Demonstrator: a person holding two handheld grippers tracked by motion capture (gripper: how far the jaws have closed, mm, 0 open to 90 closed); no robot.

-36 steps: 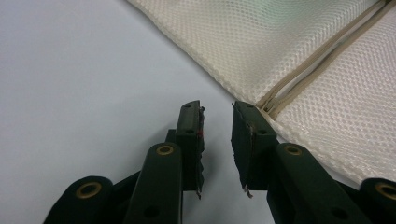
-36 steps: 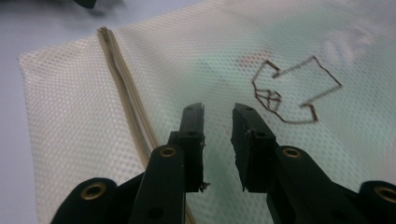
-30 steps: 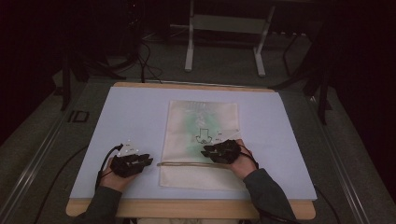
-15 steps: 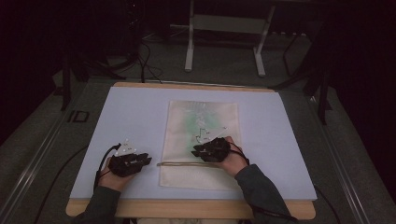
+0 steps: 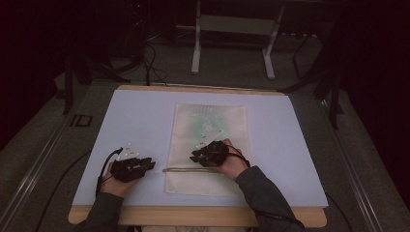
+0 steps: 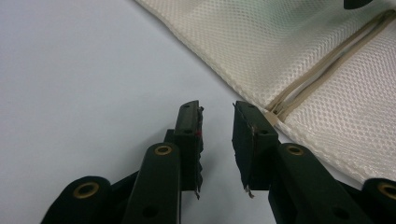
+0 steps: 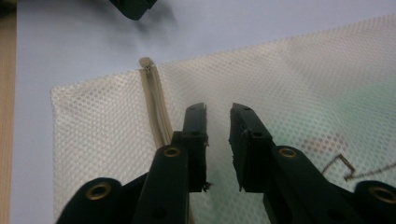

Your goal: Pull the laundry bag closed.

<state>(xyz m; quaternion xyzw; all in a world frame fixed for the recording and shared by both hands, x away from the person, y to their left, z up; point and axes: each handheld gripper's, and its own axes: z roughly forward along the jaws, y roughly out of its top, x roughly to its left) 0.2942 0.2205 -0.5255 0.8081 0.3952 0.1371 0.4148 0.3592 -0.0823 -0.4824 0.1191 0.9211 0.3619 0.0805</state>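
One cream mesh bag [image 5: 209,145] lies flat mid-mat [image 5: 135,116], one tan zipper [image 7: 156,105] crossing its near end. Two grippers: the right gripper [image 7: 217,114] hovers over the bag, jaws slightly parted and empty; the left gripper [image 6: 217,112] beside the bag's edge, likewise.

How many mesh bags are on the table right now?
1: a single cream mesh bag lies flat at the middle of the table, under the right hand-held gripper.
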